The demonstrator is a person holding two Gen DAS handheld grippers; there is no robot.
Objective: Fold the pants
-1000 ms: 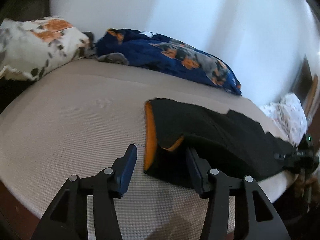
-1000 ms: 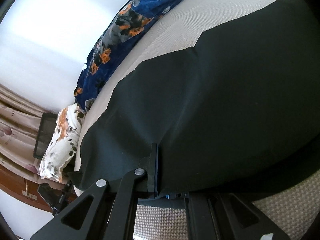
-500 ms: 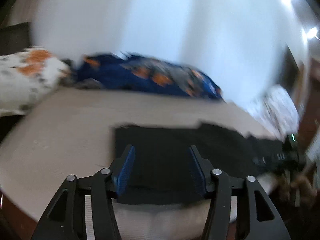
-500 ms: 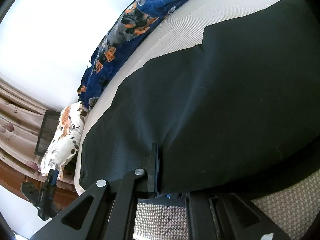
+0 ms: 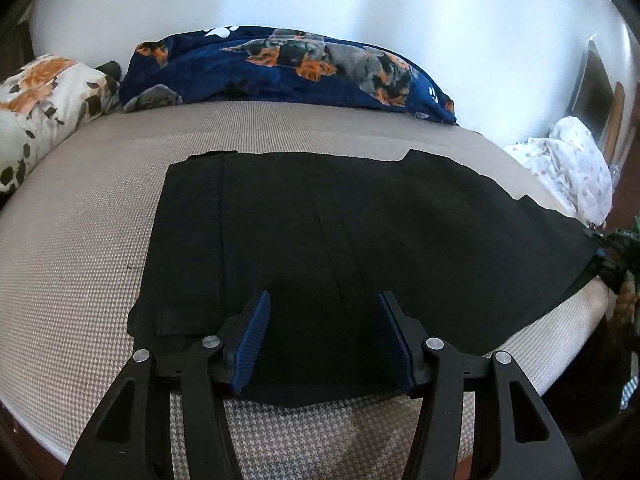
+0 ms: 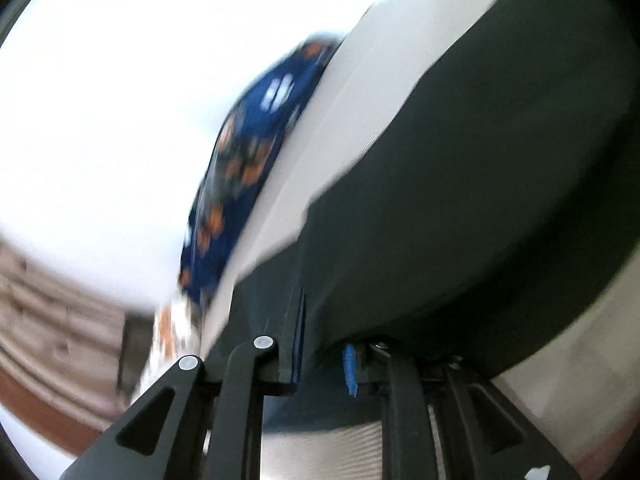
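Since the earlier frame: orange lining gone from sight; black pants (image 5: pixel 340 240) flattened on bed (image 5: pixel 80 248), long axis left to right. Left gripper (image 5: pixel 324 340), released, nothing clasped, hovers over the near left end. Right gripper (image 6: pixel 322 356), jaws opening at the far-right end, cloth between them, blurred. Left tool sits nearer the next fold.

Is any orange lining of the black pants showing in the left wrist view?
No, the black pants lie flat on the beige mattress with only black fabric visible.

No legible text or labels anywhere
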